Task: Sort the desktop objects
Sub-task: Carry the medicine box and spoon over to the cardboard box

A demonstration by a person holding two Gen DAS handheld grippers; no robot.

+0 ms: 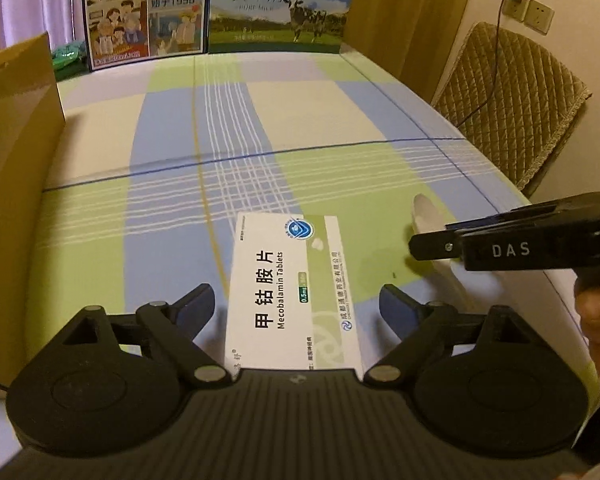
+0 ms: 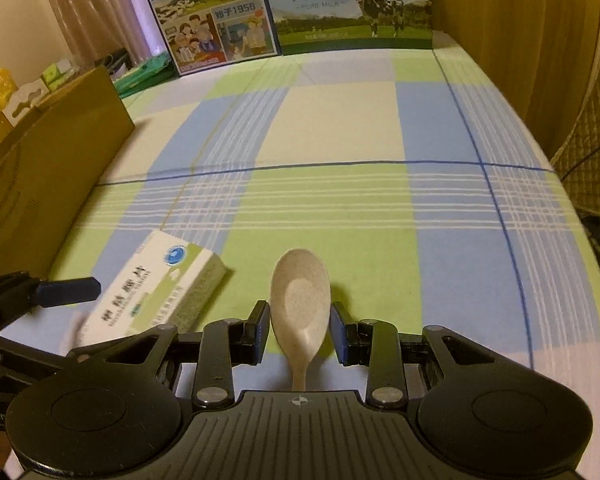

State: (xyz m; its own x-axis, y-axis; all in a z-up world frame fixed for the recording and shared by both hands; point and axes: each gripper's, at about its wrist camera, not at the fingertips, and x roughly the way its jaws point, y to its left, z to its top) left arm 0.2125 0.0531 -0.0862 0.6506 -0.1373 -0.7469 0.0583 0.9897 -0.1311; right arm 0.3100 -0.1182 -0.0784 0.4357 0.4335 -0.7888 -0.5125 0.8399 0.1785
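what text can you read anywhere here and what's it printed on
"甲钴胺片", "Mecobalamin Tablets", "0.5mg": medicine box; its maker's line is too small to read.
"DAS": side of the right gripper.
"纯牛奶", "PURE MILK": right milk carton.
"纯牛奶", "始于1956": left milk carton; other print is too small.
"Gen", cut off: left gripper body.
The spoon bears none.

Two milk cartons (image 2: 284,8) upright at back, cardboard box (image 1: 16,184) left, plaid tablecloth (image 2: 340,128), quilted chair (image 1: 512,96)
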